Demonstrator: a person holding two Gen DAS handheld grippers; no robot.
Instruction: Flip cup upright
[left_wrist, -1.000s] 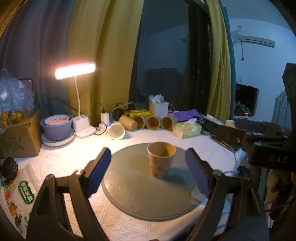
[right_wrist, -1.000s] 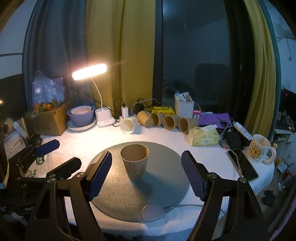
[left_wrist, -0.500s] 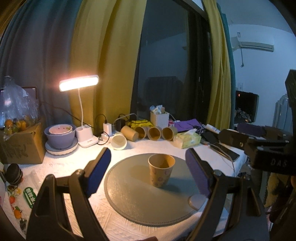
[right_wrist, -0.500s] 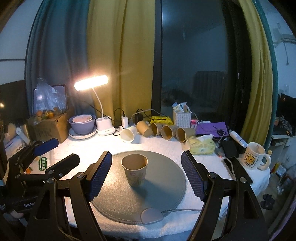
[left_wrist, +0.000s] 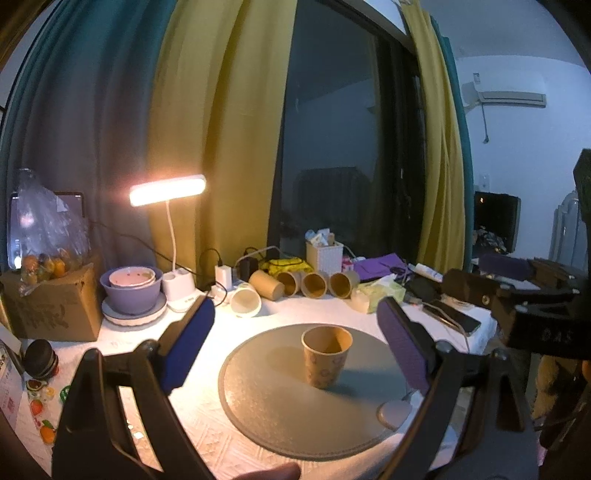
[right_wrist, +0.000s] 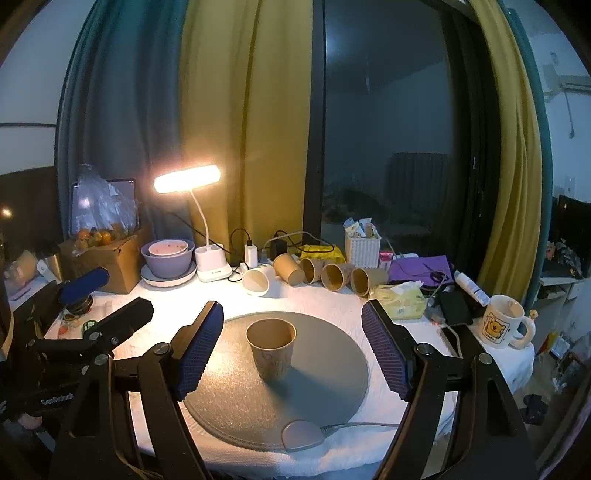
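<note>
On the grey mat (right_wrist: 325, 391) the cup (right_wrist: 272, 347) stands upright — both claws released, apart from it.

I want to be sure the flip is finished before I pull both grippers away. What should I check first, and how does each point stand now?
1. Paper cup upright, mouth up: ok.
2. Cup stands on the round grey mat: ok.
3. Left gripper open, clear of cup: ok.
4. Right gripper open, clear of cup: ok.
5. Cup empty: cannot tell, its bottom is in shadow.
</note>
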